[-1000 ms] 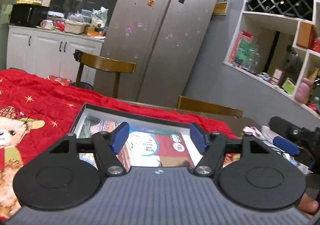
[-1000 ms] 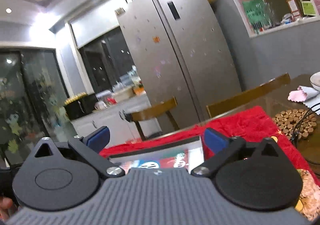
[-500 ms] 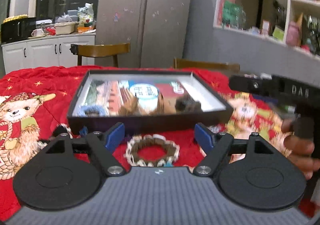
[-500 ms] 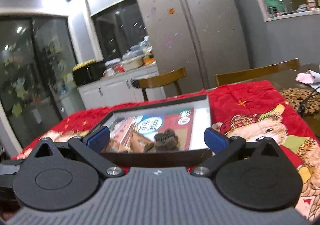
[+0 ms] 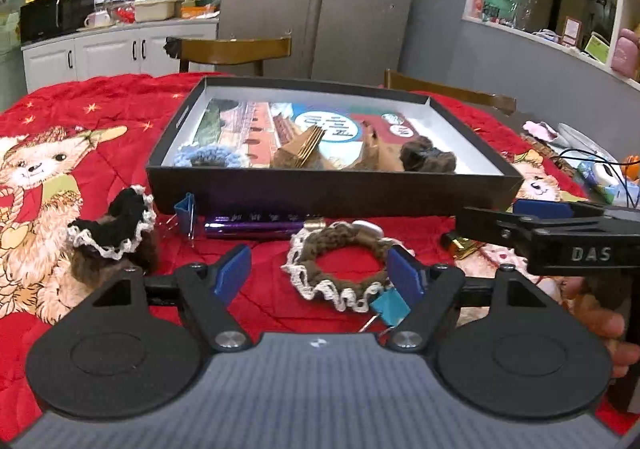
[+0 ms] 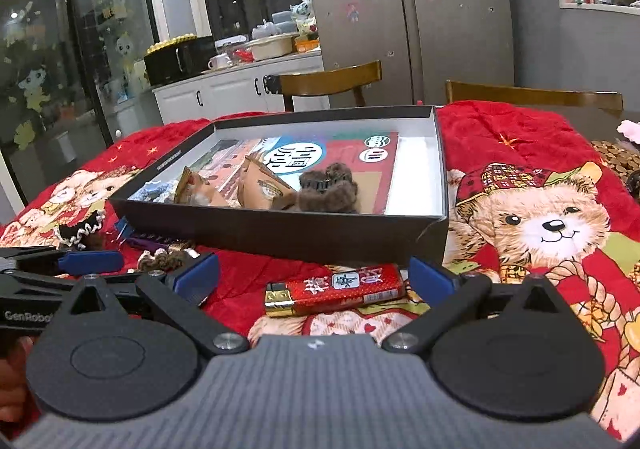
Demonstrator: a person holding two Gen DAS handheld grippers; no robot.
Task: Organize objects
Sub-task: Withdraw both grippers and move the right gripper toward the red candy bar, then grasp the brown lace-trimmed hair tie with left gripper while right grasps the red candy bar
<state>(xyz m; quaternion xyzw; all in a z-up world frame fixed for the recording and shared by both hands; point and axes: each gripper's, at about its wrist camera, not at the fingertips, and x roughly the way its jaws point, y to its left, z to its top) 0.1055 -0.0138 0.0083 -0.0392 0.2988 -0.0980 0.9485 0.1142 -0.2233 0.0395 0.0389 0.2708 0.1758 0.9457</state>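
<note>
Both claws have come down in front of the black box (image 5: 332, 193); left claw (image 5: 320, 273) is closing around the brown scrunchie (image 5: 340, 269), not yet grasping; right claw (image 6: 314, 279) stands released over the red lighter (image 6: 336, 287); pickup seems next.

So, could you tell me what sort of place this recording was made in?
Most likely a home kitchen and dining area: a tall steel fridge, white cabinets with a cluttered counter, wooden chairs, and a table under a red bear-print cloth.
</note>
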